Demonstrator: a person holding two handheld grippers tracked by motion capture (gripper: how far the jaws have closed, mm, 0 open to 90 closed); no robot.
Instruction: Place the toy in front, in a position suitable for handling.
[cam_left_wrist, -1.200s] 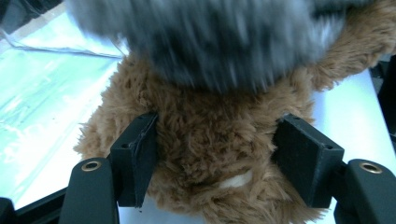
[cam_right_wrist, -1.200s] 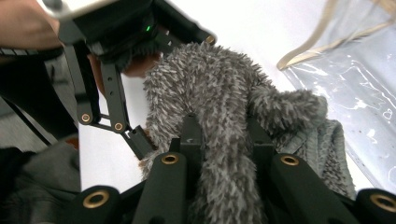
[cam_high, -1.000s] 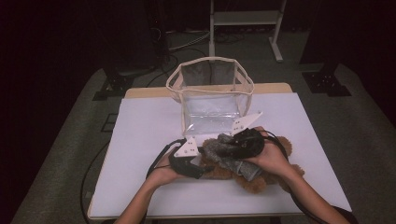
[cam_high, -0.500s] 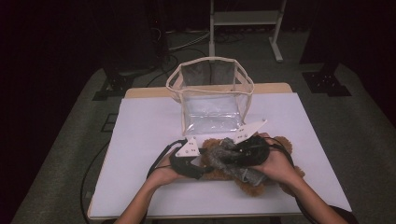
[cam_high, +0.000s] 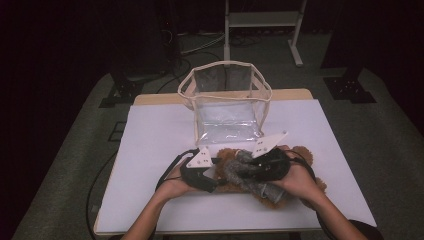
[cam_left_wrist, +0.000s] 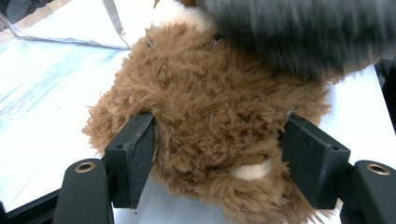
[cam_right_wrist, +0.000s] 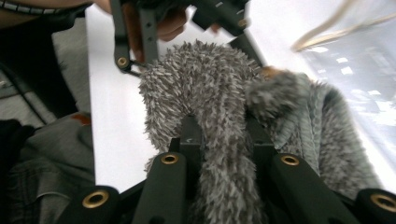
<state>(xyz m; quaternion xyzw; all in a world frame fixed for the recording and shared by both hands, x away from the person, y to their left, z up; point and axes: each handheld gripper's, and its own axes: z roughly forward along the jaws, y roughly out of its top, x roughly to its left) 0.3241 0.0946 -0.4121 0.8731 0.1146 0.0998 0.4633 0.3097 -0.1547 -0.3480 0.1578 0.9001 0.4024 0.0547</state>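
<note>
My left gripper (cam_left_wrist: 217, 154) squeezes the brown plush bear (cam_left_wrist: 210, 116), jaws just eased wider. My right gripper (cam_right_wrist: 224, 140) pinches the grey furry scarf (cam_right_wrist: 210, 93) draped over it.

From my high view, the grey scarf (cam_high: 250, 172) and both hands cover most of the brown teddy bear (cam_high: 231, 156). In the left gripper view, the scarf (cam_left_wrist: 299, 32) is blurred and cut off by the top edge.

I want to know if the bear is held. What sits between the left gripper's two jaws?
The brown plush bear: in the left gripper view its fur fills the space between the jaws of the left gripper, touching both pads.
</note>
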